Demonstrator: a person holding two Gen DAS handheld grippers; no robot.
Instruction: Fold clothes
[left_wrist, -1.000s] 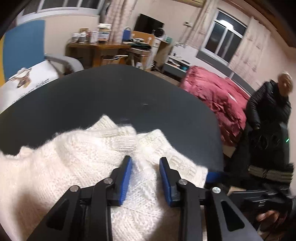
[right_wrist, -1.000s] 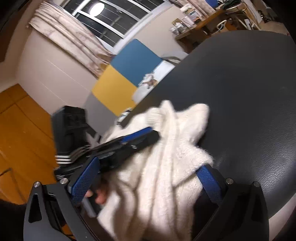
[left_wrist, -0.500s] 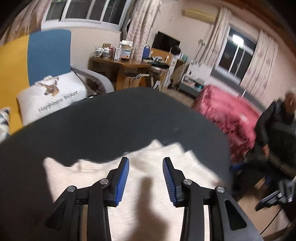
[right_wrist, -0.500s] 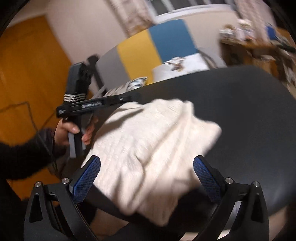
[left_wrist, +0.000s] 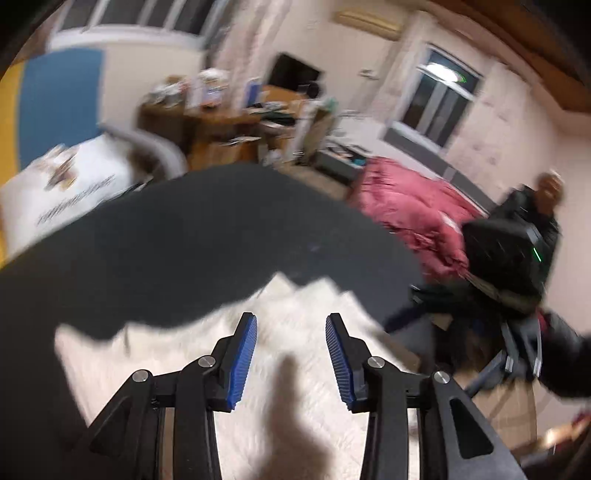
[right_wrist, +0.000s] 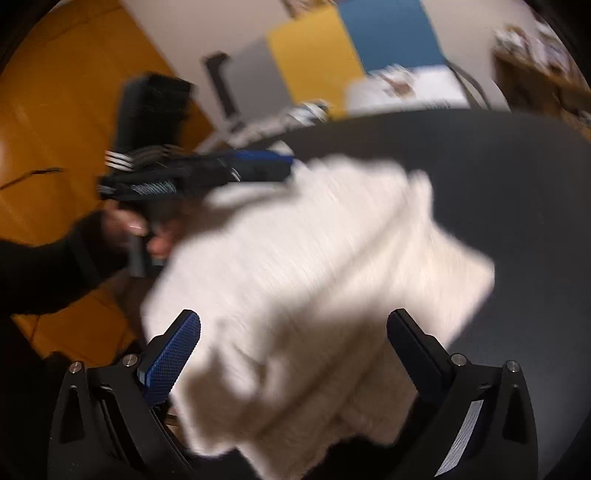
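Both tools gape with nothing pinched, left gripper (left_wrist: 290, 354) and right gripper (right_wrist: 291, 354) hovering above the white knit sweater (right_wrist: 314, 266) bunched on the dark table (right_wrist: 517, 192), so a neat fold likely wants edges squared before any pinch.

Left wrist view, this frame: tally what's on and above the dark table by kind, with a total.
White knit garment: 1
Hand-held gripper, jaws open: 1, the left hand-held gripper
Dark table: 1
Total: 3
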